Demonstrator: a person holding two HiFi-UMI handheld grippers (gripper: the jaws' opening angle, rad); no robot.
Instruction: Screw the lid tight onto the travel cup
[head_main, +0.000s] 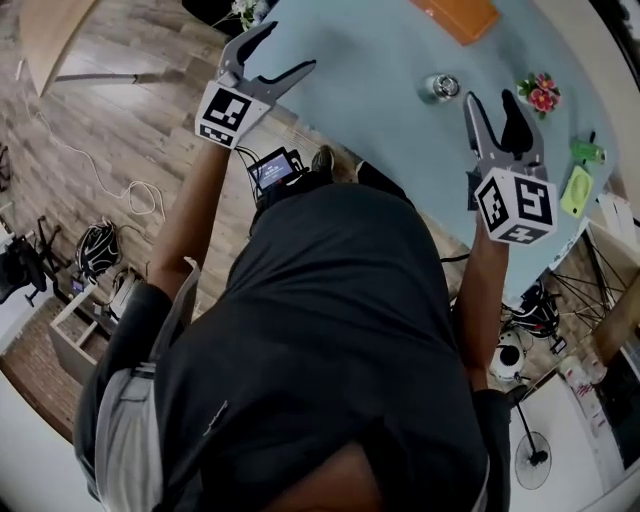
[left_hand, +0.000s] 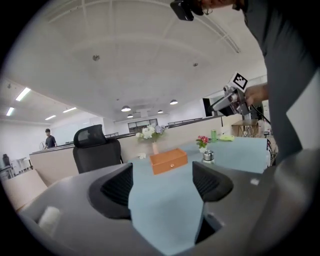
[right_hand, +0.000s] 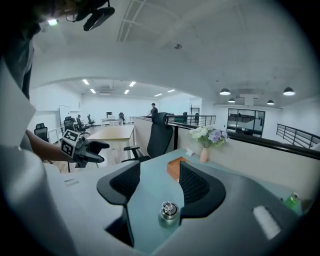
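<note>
The pale blue worktop (head_main: 380, 90) carries an orange box (head_main: 455, 15) at its far edge. The left gripper (head_main: 289, 47) and the right gripper (head_main: 489, 98) hover with jaws wide apart, holding nothing. The travel cup (head_main: 440, 87) stands upright just ahead of the right one, with a small flower pot (head_main: 539, 93) beside it.

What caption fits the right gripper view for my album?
The open right gripper points at the shiny travel cup on the blue table.

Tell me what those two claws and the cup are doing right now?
Left gripper open, empty. Right gripper open, empty. Cup upright on table ahead of it, untouched. Nothing in between.
</note>
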